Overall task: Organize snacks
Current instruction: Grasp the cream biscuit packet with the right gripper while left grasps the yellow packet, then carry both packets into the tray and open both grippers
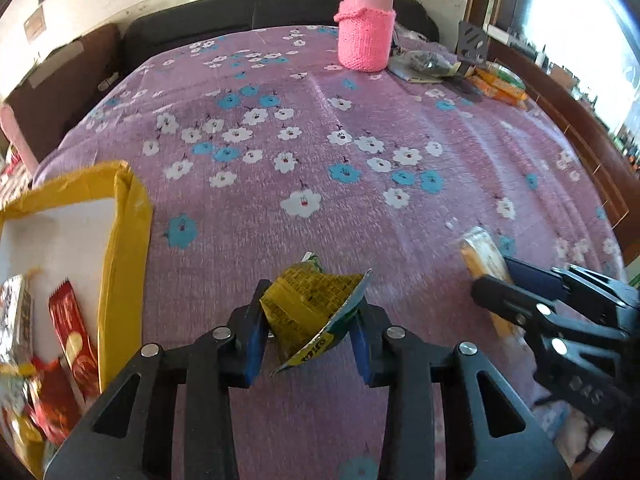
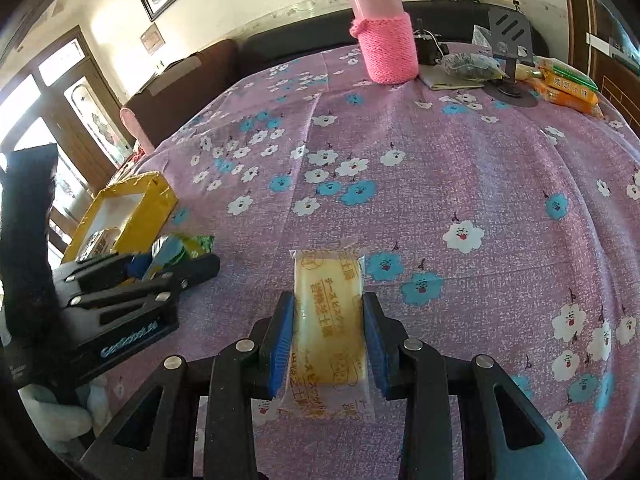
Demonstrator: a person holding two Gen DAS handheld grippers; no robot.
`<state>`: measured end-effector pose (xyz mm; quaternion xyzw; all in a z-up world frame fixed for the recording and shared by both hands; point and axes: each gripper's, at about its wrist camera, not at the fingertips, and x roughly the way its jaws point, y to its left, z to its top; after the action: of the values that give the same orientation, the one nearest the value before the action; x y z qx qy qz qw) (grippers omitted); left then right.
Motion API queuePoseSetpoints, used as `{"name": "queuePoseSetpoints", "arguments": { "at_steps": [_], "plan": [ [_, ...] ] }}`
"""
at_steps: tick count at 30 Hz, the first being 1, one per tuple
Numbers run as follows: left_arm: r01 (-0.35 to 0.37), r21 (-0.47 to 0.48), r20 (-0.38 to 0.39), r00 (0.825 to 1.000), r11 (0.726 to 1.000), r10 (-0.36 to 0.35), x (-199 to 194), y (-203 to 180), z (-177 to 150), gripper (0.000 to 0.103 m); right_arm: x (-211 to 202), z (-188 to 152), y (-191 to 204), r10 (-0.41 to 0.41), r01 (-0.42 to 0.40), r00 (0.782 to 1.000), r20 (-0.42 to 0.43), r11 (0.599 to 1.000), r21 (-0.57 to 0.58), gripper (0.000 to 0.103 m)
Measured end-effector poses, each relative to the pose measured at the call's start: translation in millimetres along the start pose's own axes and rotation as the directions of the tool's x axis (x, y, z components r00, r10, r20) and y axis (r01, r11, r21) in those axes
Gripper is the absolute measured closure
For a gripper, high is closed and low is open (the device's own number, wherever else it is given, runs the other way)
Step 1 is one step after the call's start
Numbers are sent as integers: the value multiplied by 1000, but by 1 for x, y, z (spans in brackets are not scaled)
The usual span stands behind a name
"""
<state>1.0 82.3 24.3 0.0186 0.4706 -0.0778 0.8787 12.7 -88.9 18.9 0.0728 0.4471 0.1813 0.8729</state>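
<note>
A: What might slip?
B: The left gripper (image 1: 308,328) pinches a crumpled green-yellow foil packet (image 1: 310,312), at six o'clock in its view; thin, slick foil could slide out before it reaches the yellow cardboard box (image 1: 128,232) at nine o'clock.
A: And the other?
B: The right gripper (image 2: 330,332) is clamped on a soft, glossy cheese-cake pack (image 2: 328,312) above the floral cloth worktop (image 2: 440,168); squeezing may crush it

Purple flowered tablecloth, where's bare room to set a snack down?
The tablecloth lies bare across its wide middle, between the yellow box on the left and the pink bottle at the far edge. The far right corner is crowded with orange packets and a black stand.
</note>
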Motion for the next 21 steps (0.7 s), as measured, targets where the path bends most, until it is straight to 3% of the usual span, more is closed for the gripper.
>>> {"name": "queuePoseSetpoints", "arguments": {
  "at_steps": [7,11,16,21],
  "plan": [
    [136,-102,81,988,986,-128,-49,17,-26,69,-4,0,0,35,-35,999,20,999,6,68],
    [175,-147,140,978,974,-154,-83,37,-43,69,-5,-2,5,65,-65,997,31,998,-4,68],
    [166,-285,224,969,944,-103,-127,101,-74,69,-3,-6,13,68,-67,997,36,997,-23,68],
    [136,-388,254,967,911,-36,-148,154,-97,69,-3,-7,26,51,-50,998,42,998,-30,68]
  ]
}}
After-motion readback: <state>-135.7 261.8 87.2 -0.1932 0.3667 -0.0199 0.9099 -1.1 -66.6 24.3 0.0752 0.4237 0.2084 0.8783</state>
